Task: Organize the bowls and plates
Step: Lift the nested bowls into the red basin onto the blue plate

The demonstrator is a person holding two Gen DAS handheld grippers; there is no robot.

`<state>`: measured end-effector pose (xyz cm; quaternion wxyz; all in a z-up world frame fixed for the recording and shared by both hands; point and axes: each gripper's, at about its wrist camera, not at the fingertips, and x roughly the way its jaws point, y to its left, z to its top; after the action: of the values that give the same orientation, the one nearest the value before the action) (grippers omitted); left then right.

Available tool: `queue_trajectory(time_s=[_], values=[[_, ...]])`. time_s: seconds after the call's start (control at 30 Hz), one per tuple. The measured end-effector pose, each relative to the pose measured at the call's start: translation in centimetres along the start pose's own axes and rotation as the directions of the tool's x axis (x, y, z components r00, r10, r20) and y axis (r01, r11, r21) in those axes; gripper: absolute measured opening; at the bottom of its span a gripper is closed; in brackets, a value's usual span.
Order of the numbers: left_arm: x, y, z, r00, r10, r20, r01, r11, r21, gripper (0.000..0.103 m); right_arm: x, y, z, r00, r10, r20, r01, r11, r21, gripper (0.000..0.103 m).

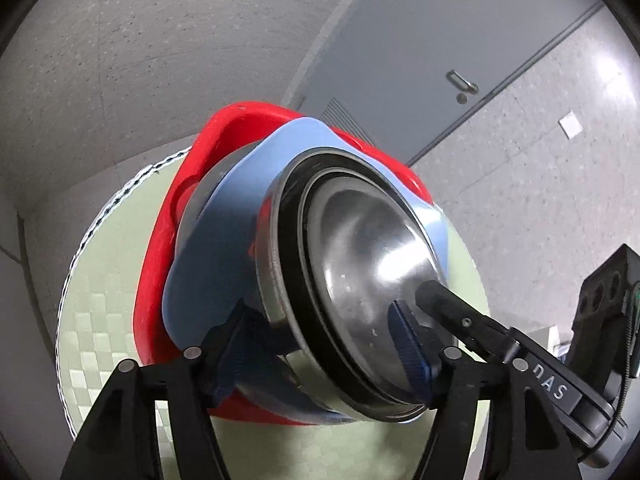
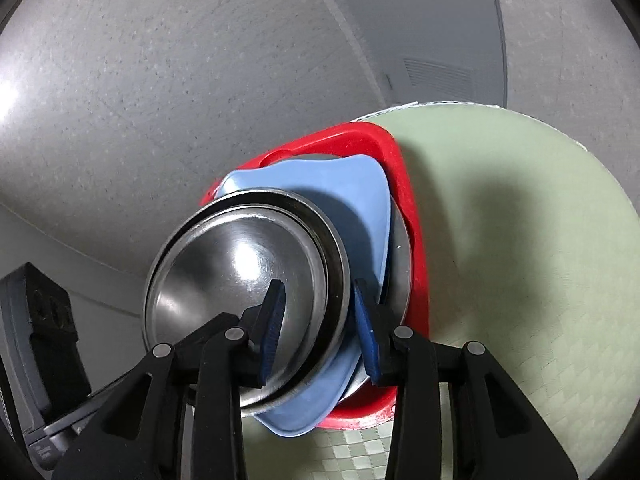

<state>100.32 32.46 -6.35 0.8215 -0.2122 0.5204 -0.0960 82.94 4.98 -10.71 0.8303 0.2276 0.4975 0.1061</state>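
Bowls nest in a plate, in a tray, on a mat.

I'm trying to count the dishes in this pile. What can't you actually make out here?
- Steel bowls: both views show only nested rims; the top bowl hides how many there are.
- Steel dish under the blue plate, right wrist view: only an edge shows; plate or bowl, unclear.
- Red tray, both views: inside covered by other dishes.
- Left gripper and right gripper: the rims hide whether their pads press.
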Motion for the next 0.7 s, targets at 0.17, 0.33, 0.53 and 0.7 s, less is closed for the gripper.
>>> queue_trajectory(time_s=[0.17,0.33,0.53,0.7], values=[[1.9,-0.2,0.7,1.0,-0.003,-0.007,0.003,1.0,0.016,0.073,-0.3,0.5,-0.3,1.0,-0.003,0.022,0.002,1.0,0.011,0.034],[0.3,0.3,0.4,0.999,0.0,0.044,-0.001,1.0,0.024,0.095,-1.4,1.4,-0.5,0.998,-0.011,0.061,0.011,1.0,-0.005,0.049],[-1.6,0.5,-1.3,0.996,0.014,0.084,-0.021,0.996,0.084,0.096,-1.6,2.1,-1.3,0.996,-0.032,0.079,0.034,0.999,-0.026,0.053],[-3.6,0.2,-3.4,0.985,0.04,0.168,-0.066,0.986,0.153,0.101,-3.5,2.9,-3.1,0.986,-0.085,0.143,0.099,0.991,-0.091,0.061]])
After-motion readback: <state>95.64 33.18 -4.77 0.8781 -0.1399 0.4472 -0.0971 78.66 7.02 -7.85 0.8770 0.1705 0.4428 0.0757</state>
